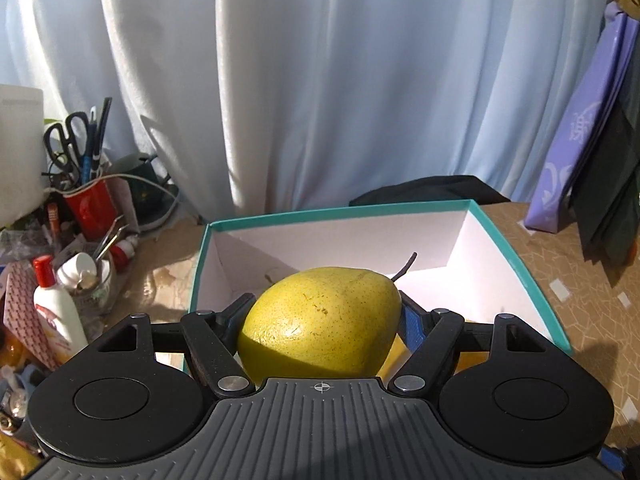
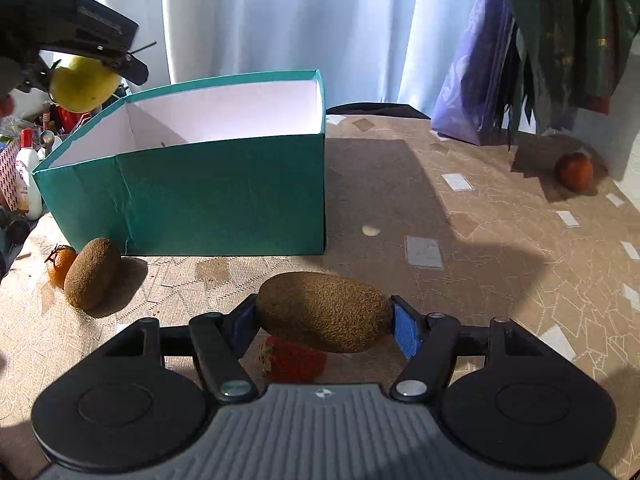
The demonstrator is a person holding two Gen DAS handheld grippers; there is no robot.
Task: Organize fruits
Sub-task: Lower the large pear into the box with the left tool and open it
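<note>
My left gripper (image 1: 322,314) is shut on a yellow-green pear (image 1: 320,320), held above the near edge of the teal box (image 1: 516,260) with a white inside. From the right wrist view the same pear (image 2: 82,84) hangs in the left gripper (image 2: 86,76) over the box's (image 2: 200,196) far left corner. My right gripper (image 2: 324,320) is shut on a brown kiwi (image 2: 324,310), lifted over the table in front of the box. A strawberry (image 2: 294,360) lies under it. Another kiwi (image 2: 92,272) and a small orange fruit (image 2: 59,264) rest at the box's near left corner.
A red-orange fruit (image 2: 575,171) sits far right near purple (image 2: 472,92) and dark green bags (image 2: 568,40). Clutter at the left includes a red cup with scissors (image 1: 86,200), a white bottle (image 1: 60,312) and jars. Pale curtains (image 1: 320,80) hang behind the patterned tablecloth (image 2: 460,220).
</note>
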